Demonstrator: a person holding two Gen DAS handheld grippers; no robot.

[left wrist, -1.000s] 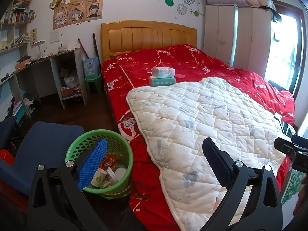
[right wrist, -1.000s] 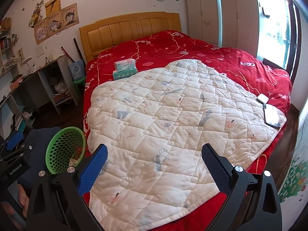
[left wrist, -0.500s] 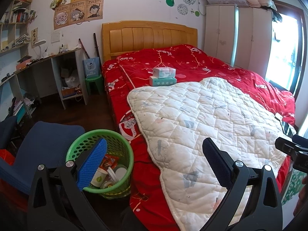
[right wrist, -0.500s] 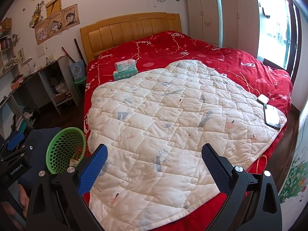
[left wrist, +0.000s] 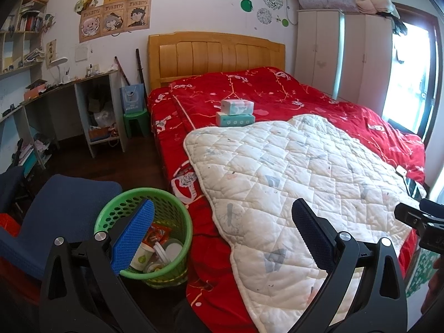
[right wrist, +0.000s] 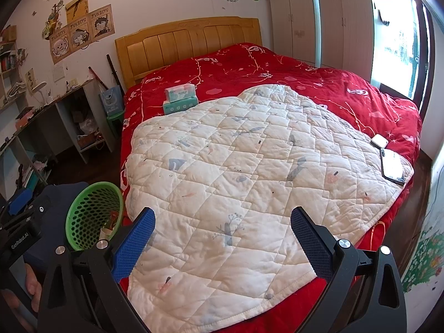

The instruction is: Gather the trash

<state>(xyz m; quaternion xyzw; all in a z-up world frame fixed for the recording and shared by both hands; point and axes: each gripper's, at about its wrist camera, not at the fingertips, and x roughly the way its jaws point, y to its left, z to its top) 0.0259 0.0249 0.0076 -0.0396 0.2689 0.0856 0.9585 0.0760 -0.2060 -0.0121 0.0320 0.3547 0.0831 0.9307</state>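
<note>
I hold L gripper (left wrist: 222, 233) wide open, nothing in it; R gripper (right wrist: 222, 233) same. Green bin (left wrist: 177, 216) on floor just beside bed, trash inside (cups, wrappers). White quilt (right wrist: 236, 166) over red cover. Phone (right wrist: 391, 165) at quilt edge. Far: tissue boxes (left wrist: 236, 115), stacked.

Basket (left wrist: 177, 219): green, perforated lattice wall, by left tongs (left wrist: 222, 222). Tong pads (left wrist: 133, 236): blue, dimpled; arms black. Bedspread (left wrist: 249, 97): red, white vine motifs, beyond both tongs. Quilt (right wrist: 236, 172): white, diamond-stitched, small grey-blue prints, ahead of right tongs (right wrist: 222, 222). Tissue packs (left wrist: 236, 113): teal and white. Headboard (left wrist: 216, 52): honey wood. Chair (left wrist: 63, 211): navy.
</note>
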